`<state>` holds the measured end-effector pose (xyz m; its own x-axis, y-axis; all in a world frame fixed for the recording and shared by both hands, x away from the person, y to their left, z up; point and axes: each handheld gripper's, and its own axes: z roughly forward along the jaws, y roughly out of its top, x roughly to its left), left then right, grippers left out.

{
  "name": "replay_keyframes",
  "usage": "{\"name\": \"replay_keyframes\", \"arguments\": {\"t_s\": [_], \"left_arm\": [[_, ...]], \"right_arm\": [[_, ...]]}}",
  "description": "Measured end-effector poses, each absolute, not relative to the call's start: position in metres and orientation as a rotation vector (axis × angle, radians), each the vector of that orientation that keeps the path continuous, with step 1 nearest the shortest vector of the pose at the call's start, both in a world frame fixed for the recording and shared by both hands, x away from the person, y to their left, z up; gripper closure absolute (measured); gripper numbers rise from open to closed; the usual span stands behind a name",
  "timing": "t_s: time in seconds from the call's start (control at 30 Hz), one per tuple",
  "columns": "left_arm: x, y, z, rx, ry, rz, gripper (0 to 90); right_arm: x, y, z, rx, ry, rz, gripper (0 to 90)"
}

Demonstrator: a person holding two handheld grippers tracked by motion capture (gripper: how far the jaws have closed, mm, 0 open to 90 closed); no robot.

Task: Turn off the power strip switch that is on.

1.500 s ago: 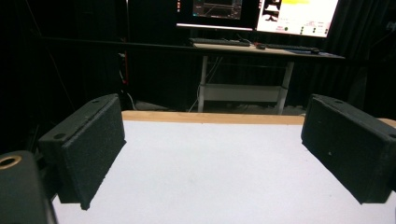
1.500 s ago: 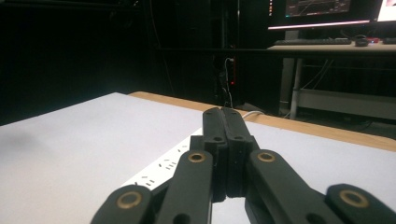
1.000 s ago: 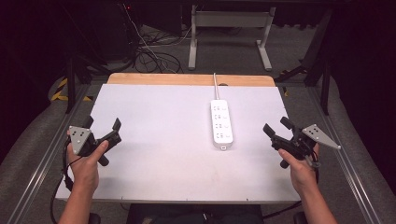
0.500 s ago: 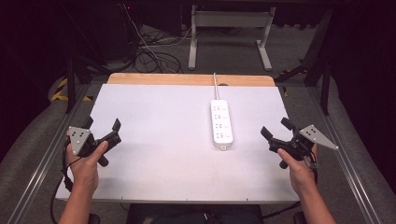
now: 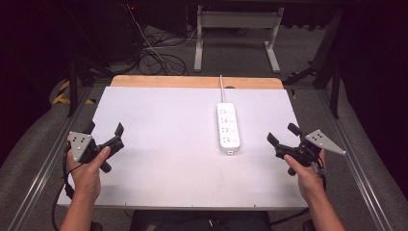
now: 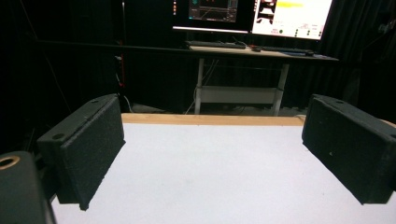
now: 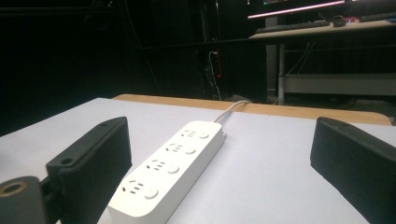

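White power strip lies flat on the white surface, right of centre, cord running off the far edge. Right gripper sits low near the right edge, just beside the strip's near end, not touching; jaws have just been opening and stand spread, nothing between them. Left gripper near the left edge, well apart from the strip, jaws spread, empty.

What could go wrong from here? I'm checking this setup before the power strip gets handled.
1. The right hand-held gripper stands open beside the power strip, not around it; closing now would likely miss.
2. The strip's cord runs off the table's far edge; pulling the strip nearer could tug or snag it.
3. The strip is smooth and lies flat, so the jaws might slide it instead of lifting.
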<state>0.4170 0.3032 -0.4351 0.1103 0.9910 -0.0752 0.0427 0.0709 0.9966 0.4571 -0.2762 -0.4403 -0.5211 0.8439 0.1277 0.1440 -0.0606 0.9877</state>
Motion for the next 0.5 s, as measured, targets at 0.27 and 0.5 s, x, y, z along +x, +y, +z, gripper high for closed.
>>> {"name": "replay_keyframes", "arguments": {"t_s": [0.27,0.5], "left_arm": [[0.413,0.3078,-0.4349,1.223,1.194,1.057,6.3],[0.4109,0.3068,-0.435,1.225,1.191,1.058,6.3]], "right_arm": [[0.4562,-0.2745,-0.4396,1.056,1.66,1.637,6.8],[0.4537,-0.2744,-0.4397,1.068,1.649,1.665,7.9]]}}
